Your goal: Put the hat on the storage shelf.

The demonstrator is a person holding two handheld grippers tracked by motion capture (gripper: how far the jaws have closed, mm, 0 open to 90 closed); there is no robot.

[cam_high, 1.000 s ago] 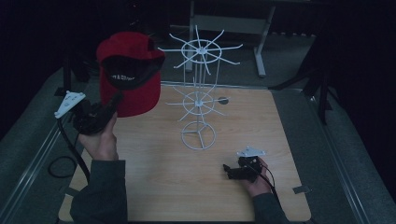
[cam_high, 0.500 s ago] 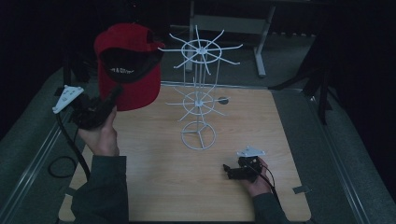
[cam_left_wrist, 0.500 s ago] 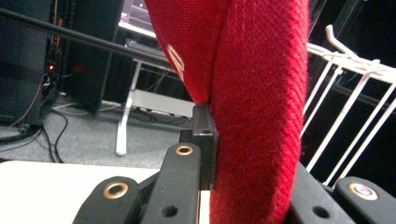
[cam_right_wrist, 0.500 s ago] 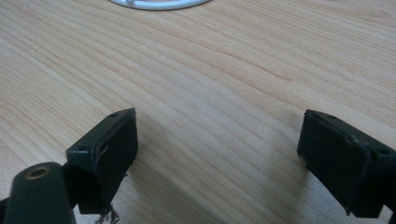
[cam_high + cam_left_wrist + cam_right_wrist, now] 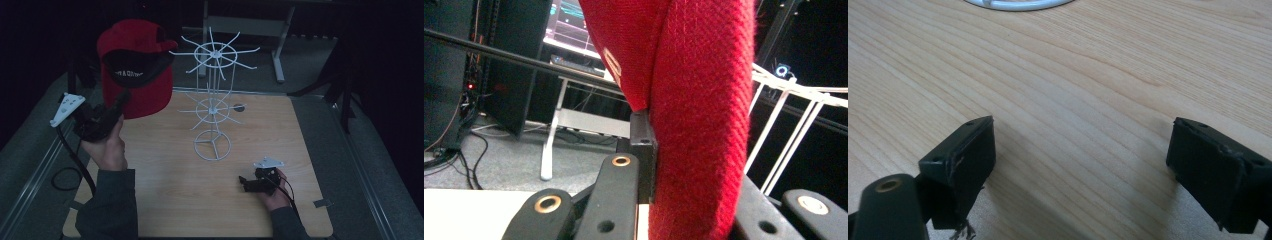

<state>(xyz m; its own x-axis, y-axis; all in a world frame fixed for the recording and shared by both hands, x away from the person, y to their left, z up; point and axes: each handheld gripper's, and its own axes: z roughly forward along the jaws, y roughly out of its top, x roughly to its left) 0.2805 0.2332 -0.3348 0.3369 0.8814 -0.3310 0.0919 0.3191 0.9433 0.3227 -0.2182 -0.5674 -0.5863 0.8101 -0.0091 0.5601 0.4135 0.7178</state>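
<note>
Since a second ago we have lifted the red cap (image 5: 135, 70) a little higher and nearer the top ring of the white wire rack (image 5: 214, 100); our right hand has stayed where it was on the table (image 5: 165, 200).

We hold the cap in our left gripper (image 5: 120, 100), above the table's left edge. In the left gripper view the jaws are closed on the cap's red fabric (image 5: 704, 125), which rises straight up between them, with one black pad pressed flat against its left face. The cap hangs above and ahead of the gripper, its dark underside and a line of white lettering turned toward the high camera. It sits just left of the rack's upper spokes; we cannot tell whether it touches them.

Our right gripper (image 5: 250, 184) rests low on the wood near the front right, well apart from the cap. In the right gripper view its jaws stand wide apart with bare tabletop between them.

The lettering is too small to read, the cap's top edge is cut off in the left gripper view, and the room behind is dark.
</note>
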